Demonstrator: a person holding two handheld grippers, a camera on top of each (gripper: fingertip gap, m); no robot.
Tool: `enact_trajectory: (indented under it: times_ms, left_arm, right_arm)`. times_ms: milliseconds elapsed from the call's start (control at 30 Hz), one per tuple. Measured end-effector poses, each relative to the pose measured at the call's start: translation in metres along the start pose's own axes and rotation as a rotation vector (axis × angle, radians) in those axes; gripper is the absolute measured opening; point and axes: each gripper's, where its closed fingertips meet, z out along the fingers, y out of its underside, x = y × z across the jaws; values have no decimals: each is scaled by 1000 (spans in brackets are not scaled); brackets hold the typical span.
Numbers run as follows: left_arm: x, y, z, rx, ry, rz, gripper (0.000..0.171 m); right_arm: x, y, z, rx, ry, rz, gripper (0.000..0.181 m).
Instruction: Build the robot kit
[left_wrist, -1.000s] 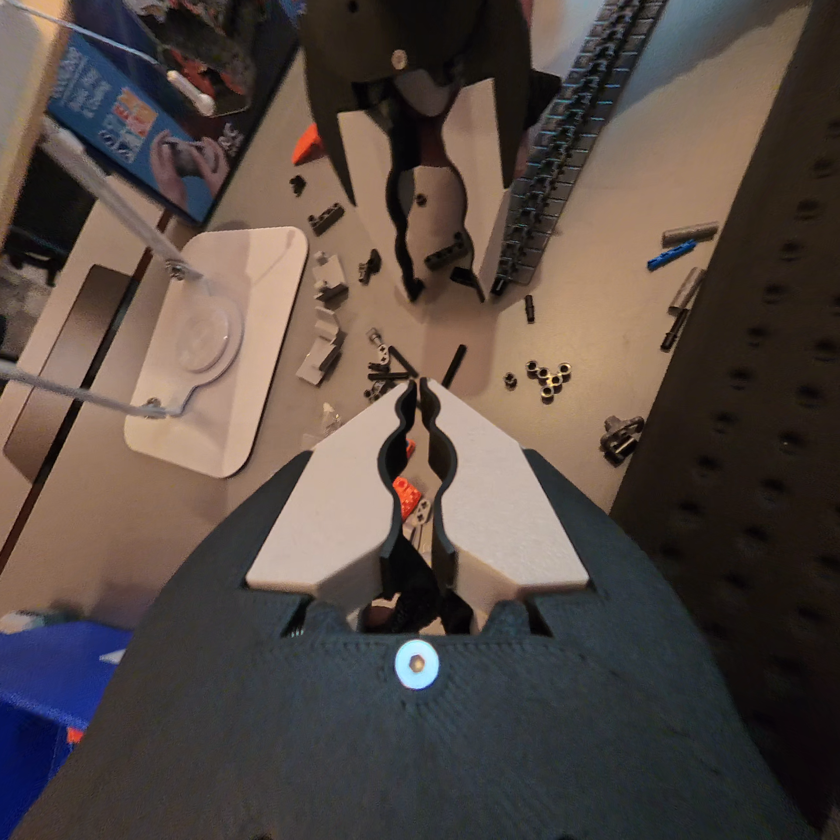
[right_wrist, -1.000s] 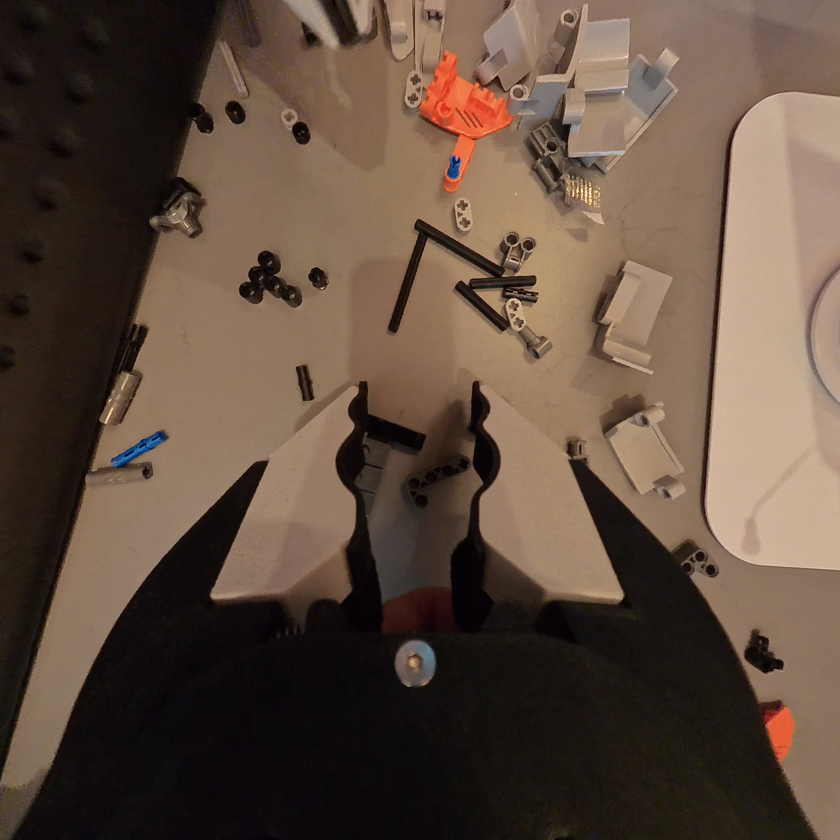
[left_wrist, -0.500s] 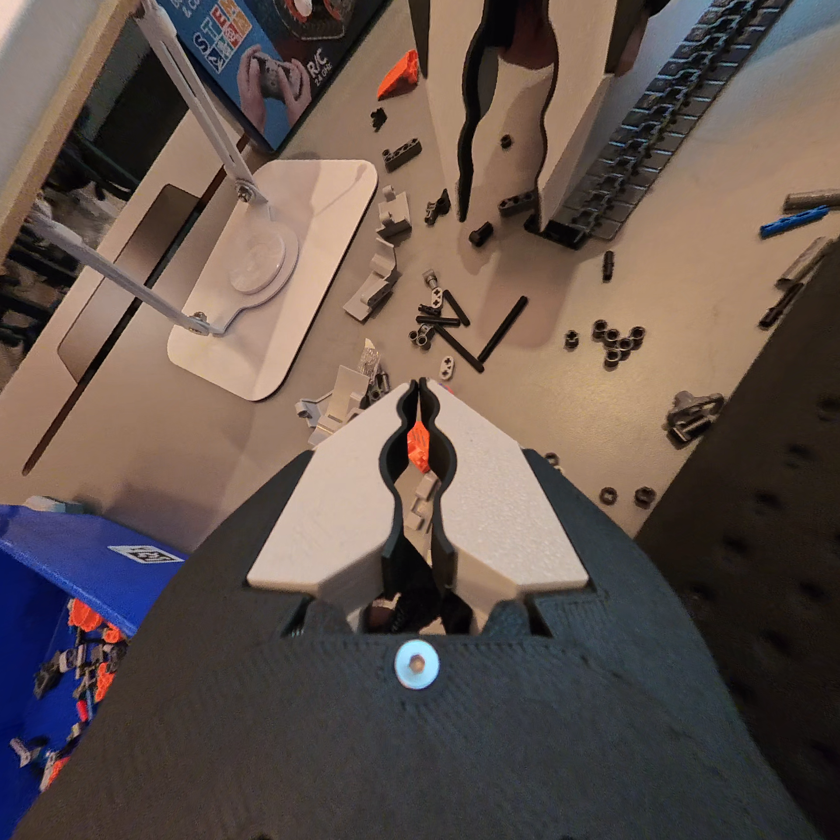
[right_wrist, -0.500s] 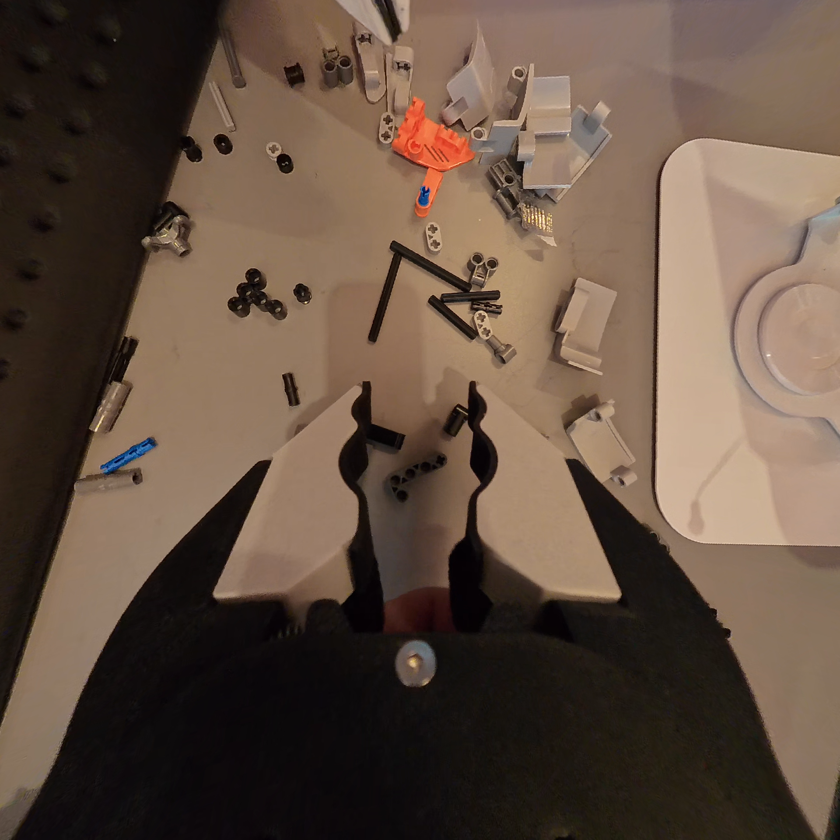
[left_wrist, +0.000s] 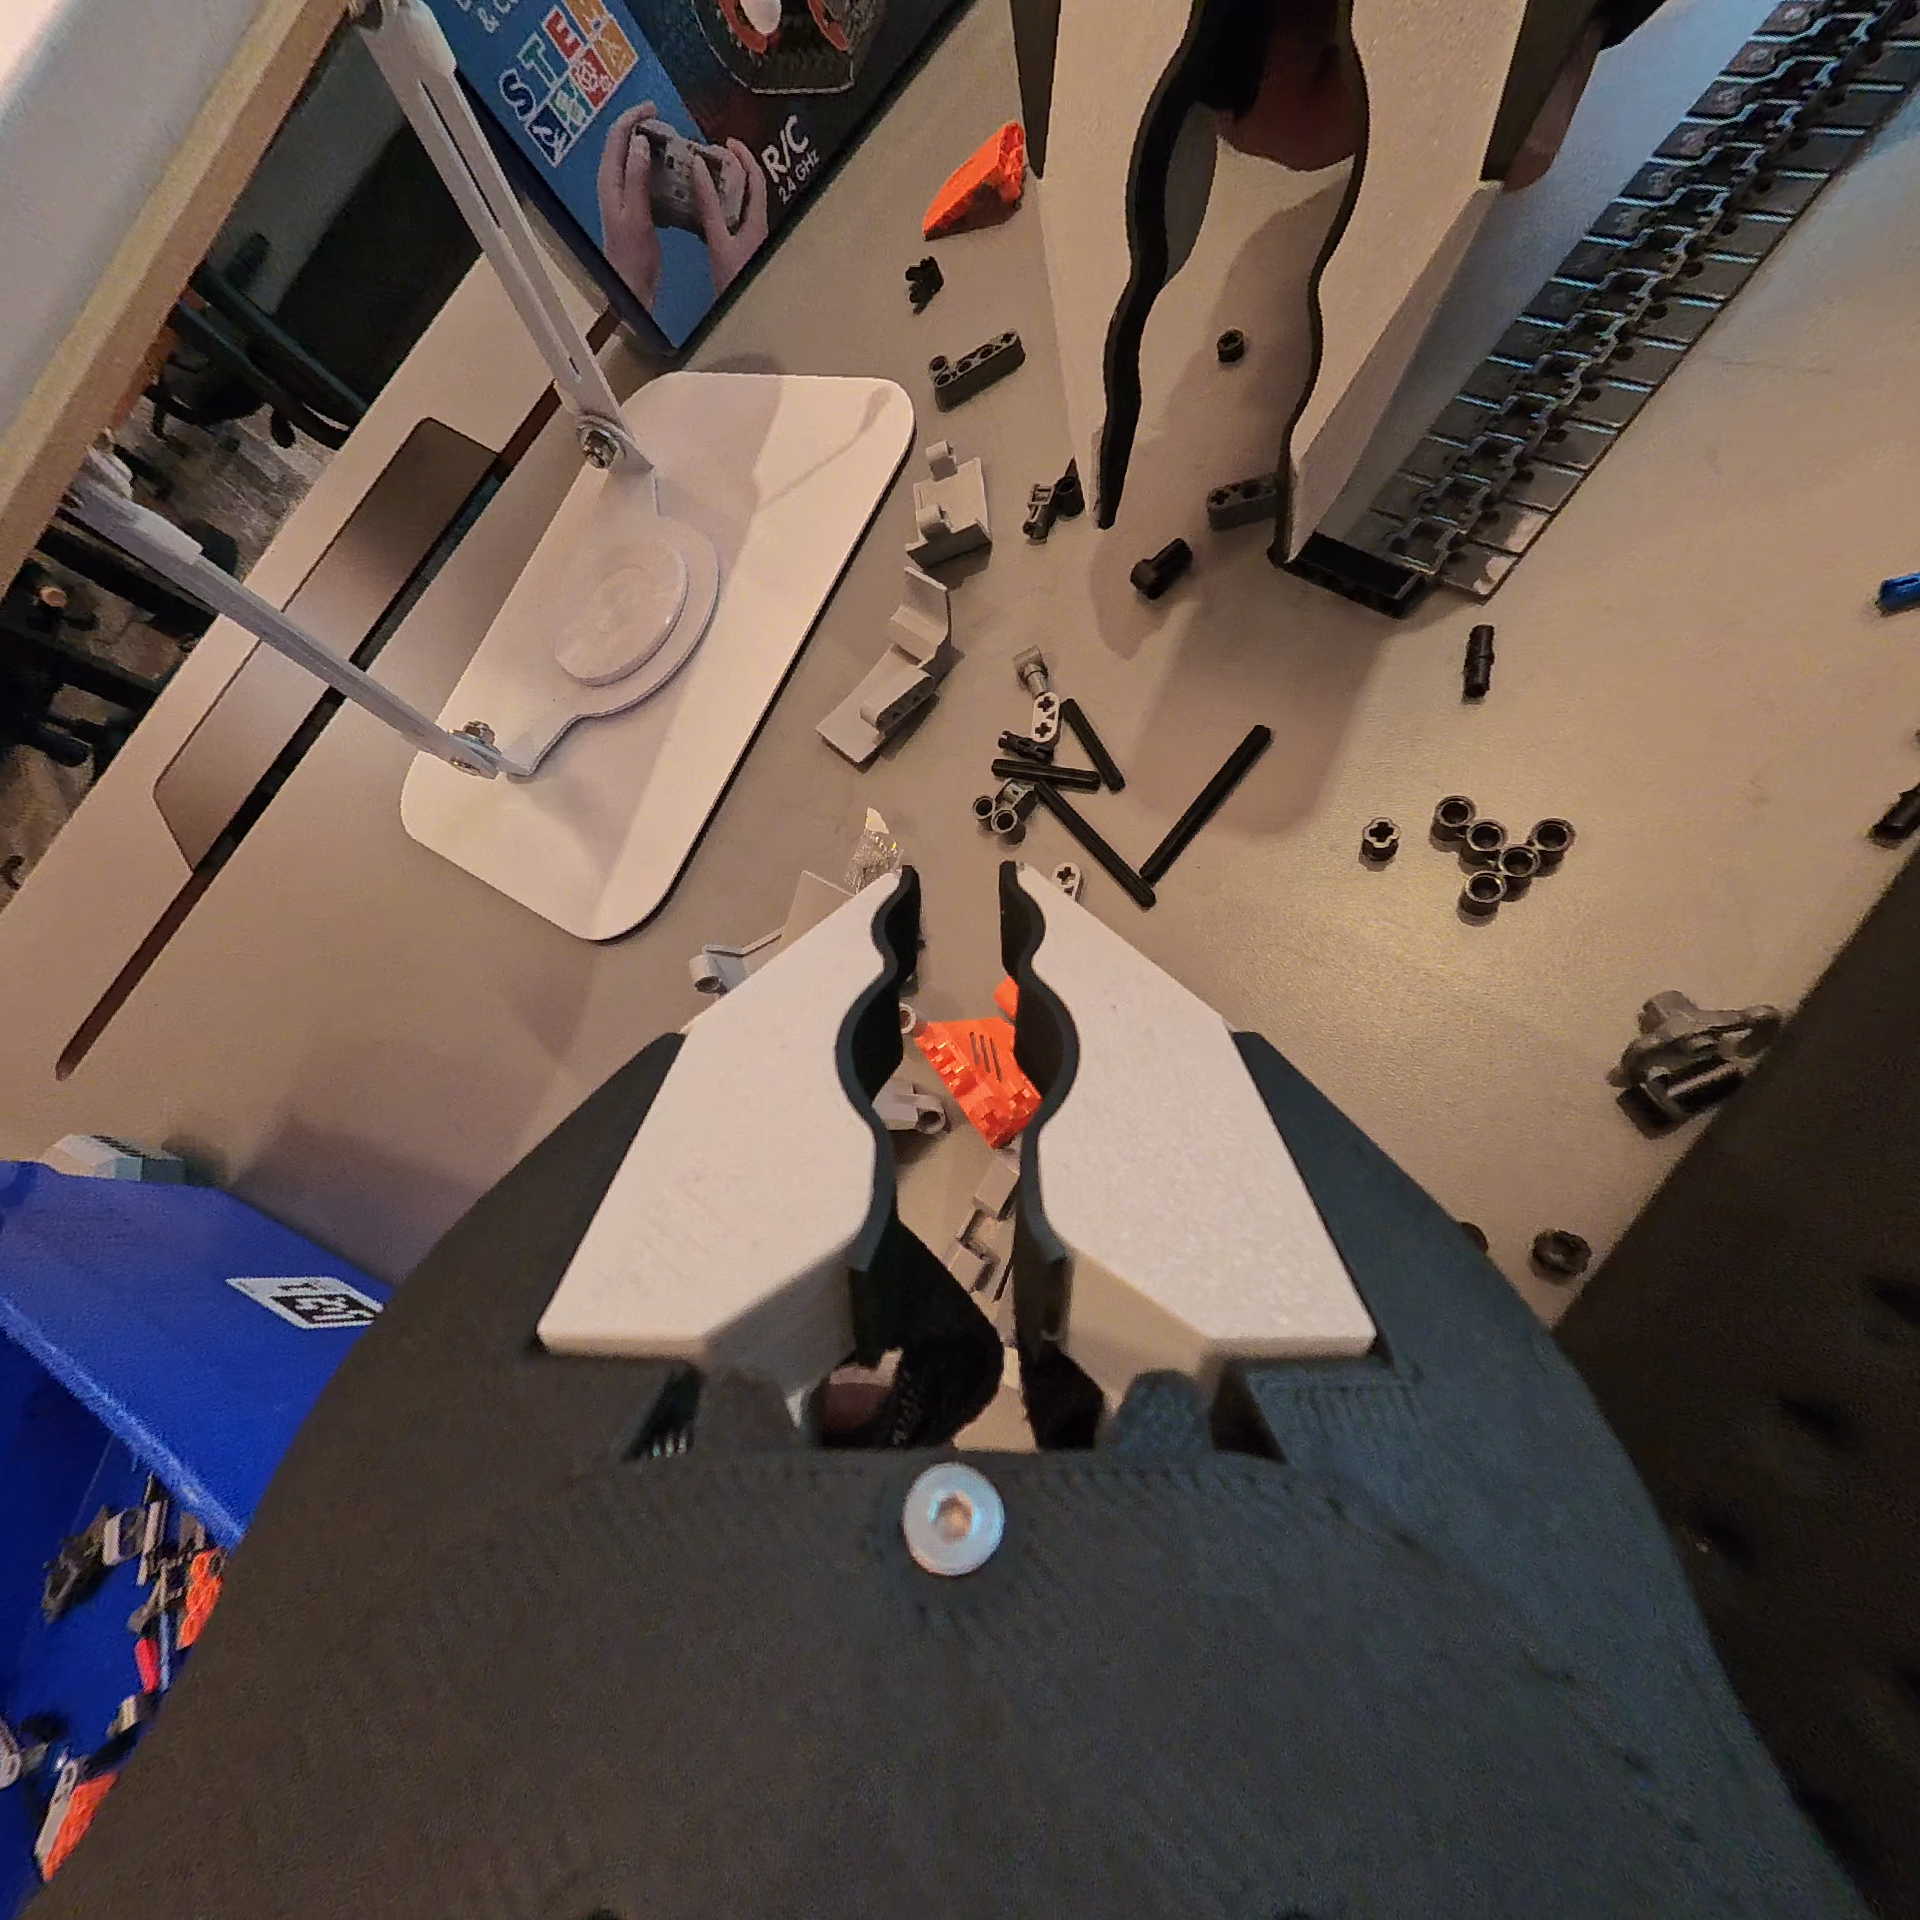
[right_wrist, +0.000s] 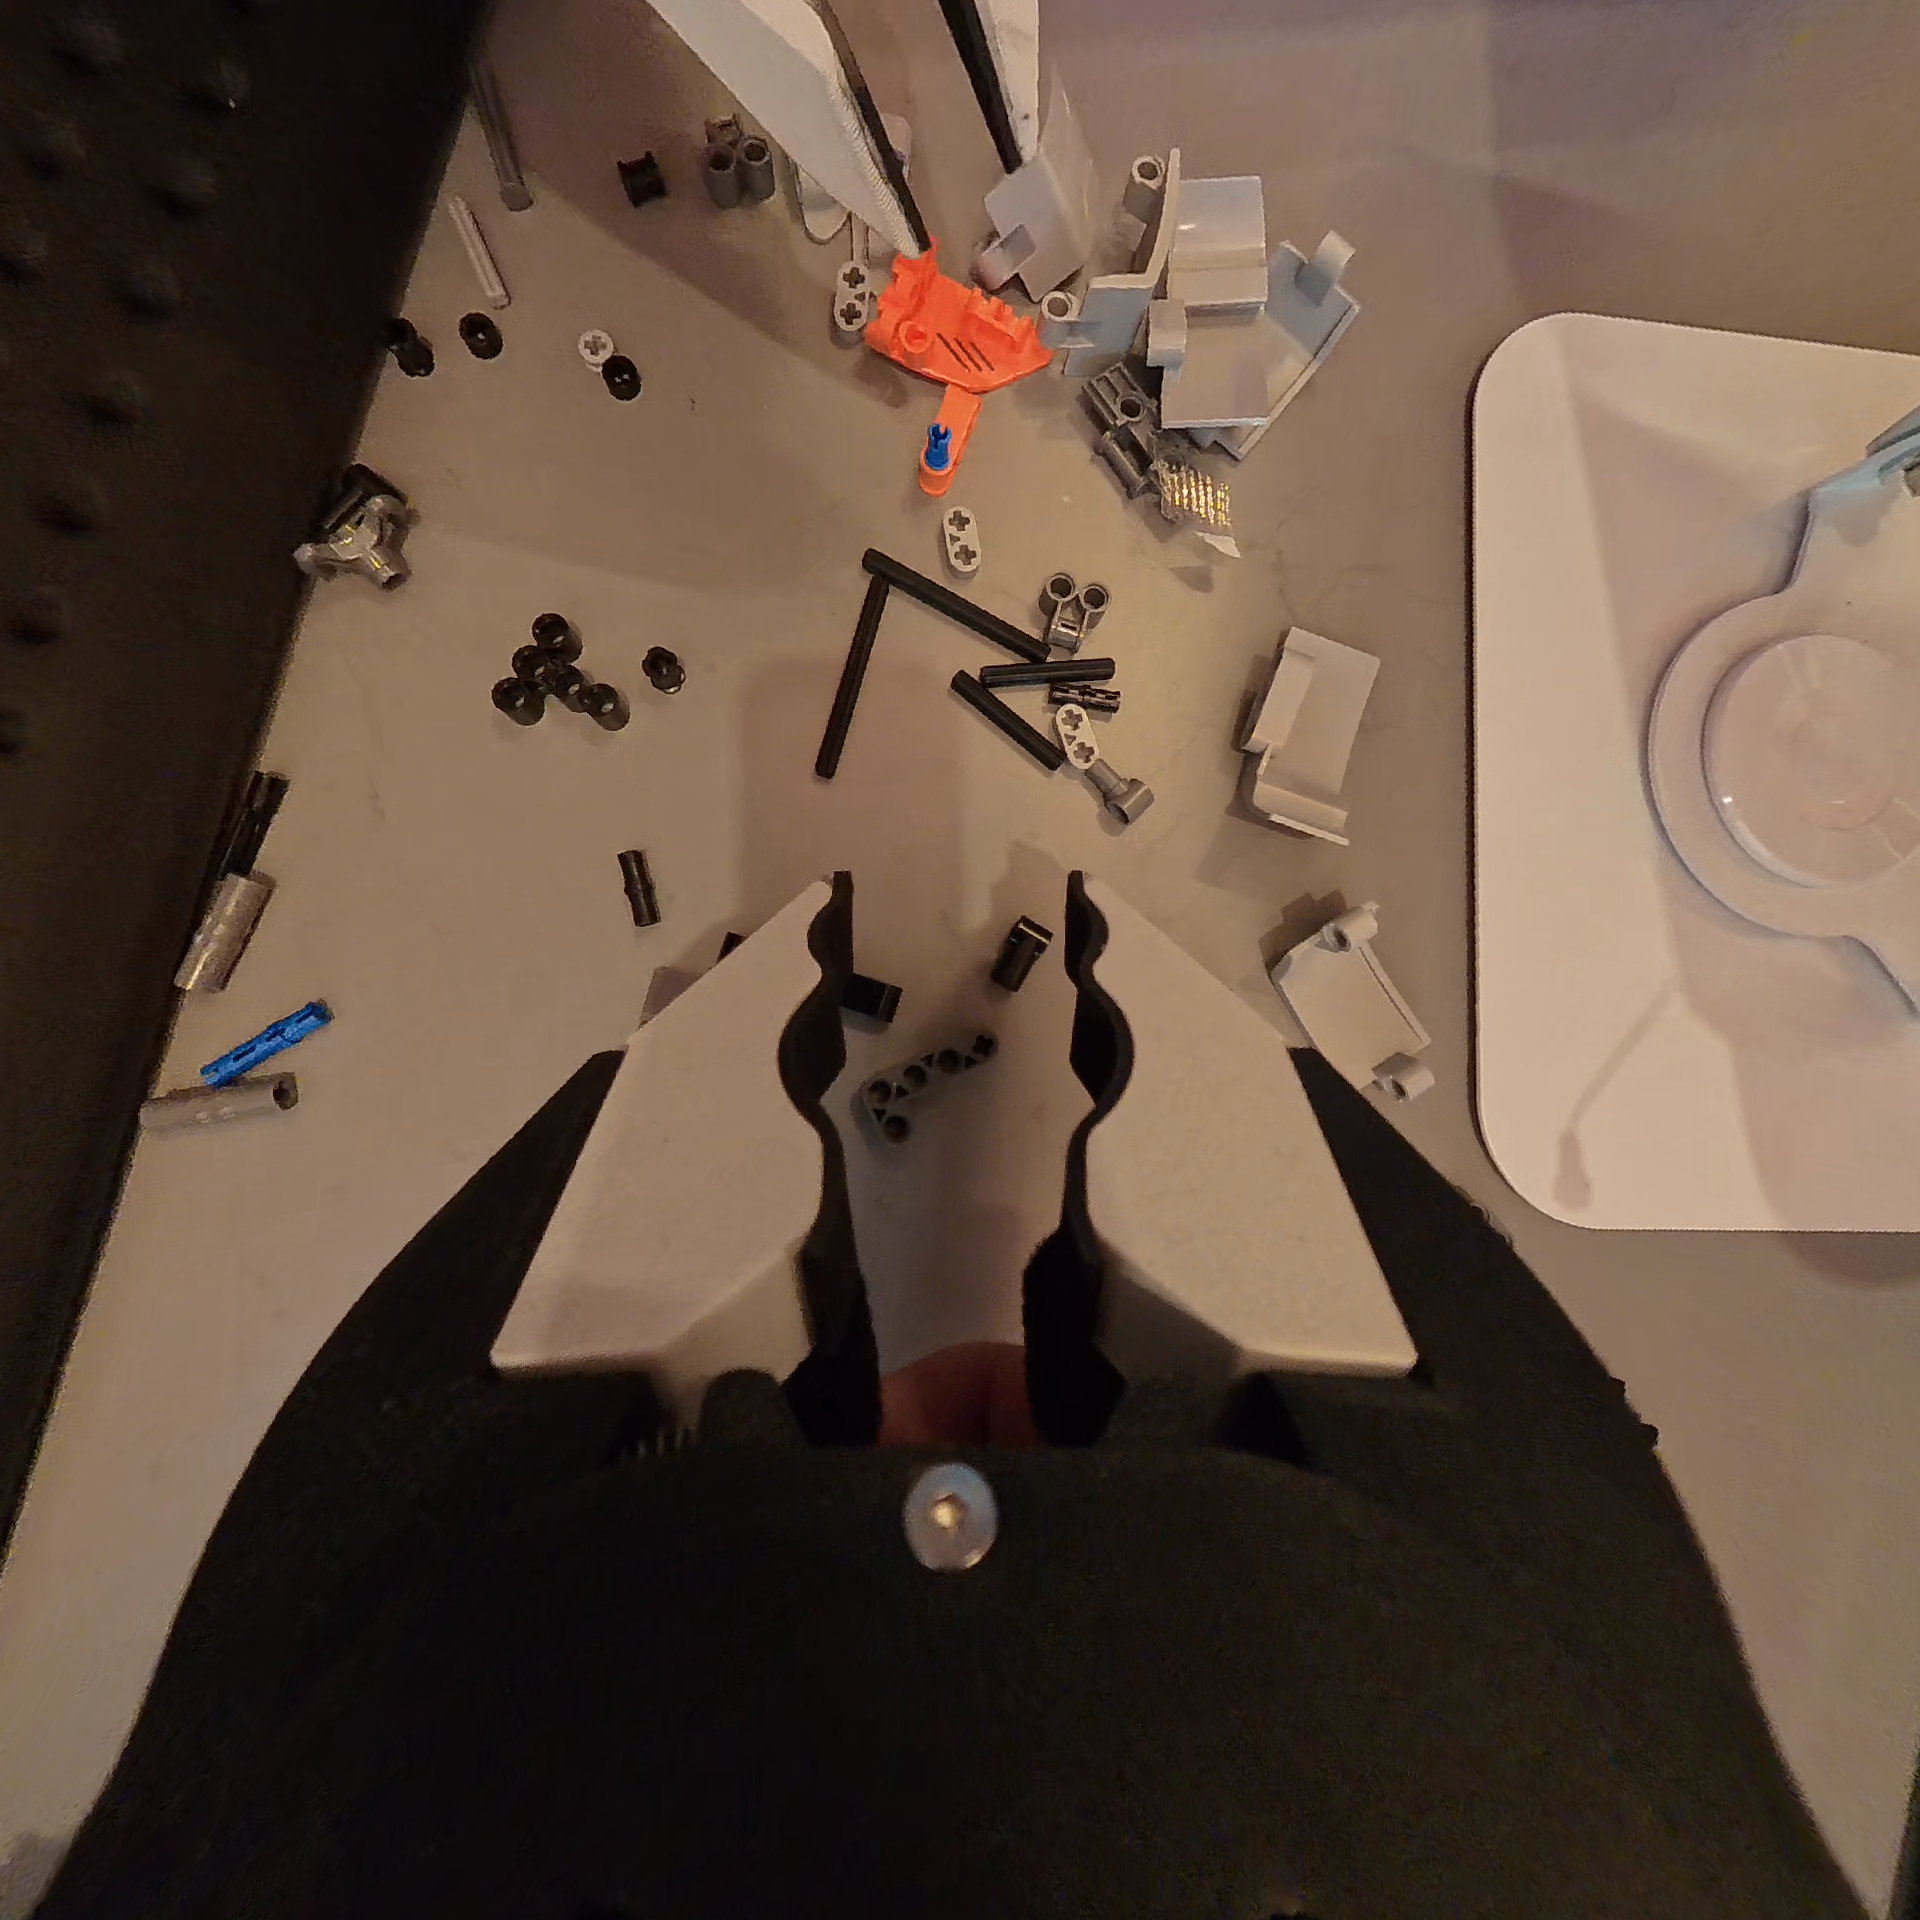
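My left gripper (left_wrist: 958, 883) is open by a narrow gap, low over the grey table. An orange toy-brick panel (left_wrist: 977, 1081) lies on the table between its fingers. In the right wrist view the left gripper (right_wrist: 951, 223) comes in from the top, its tip at the edge of the orange panel (right_wrist: 956, 332). My right gripper (right_wrist: 958, 883) is wide open and empty. A dark grey L-shaped beam (right_wrist: 925, 1081) and a short black pin (right_wrist: 1023, 951) lie on the table between its fingers. The right gripper also shows in the left wrist view (left_wrist: 1195, 520).
Loose parts lie about: black axles (right_wrist: 935, 644), black bushes (right_wrist: 561, 675), grey panels (right_wrist: 1205, 312). A white lamp base (left_wrist: 644, 644) stands left, a blue bin (left_wrist: 104, 1455) with parts near left, a black perforated board (left_wrist: 1818, 1247) right, and a track chain (left_wrist: 1558, 312) and printed box (left_wrist: 644, 156) far. The tips of one gripper are about 11 centimeters away from the tips of the other. Between my right fingertips and the track chain (left_wrist: 1558, 312) there is roughly 10 centimeters.
My left gripper has opened from shut and pulled back until the orange panel lies between its fingers. My right gripper stays open and has drawn back a little from the table.
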Motion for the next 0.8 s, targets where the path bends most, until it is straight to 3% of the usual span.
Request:
enact_trajectory:
  times_ms: [533, 800]
  left_arm:
    - [0, 7, 4, -16, -13, -10, 14]
    - [-18, 5, -21, -6, -73, -23, 14]
  right_arm:
    - [2, -2, -4, 10, 11, 0, 37]
    - [3, -4, -7, 15, 18, -4, 36]
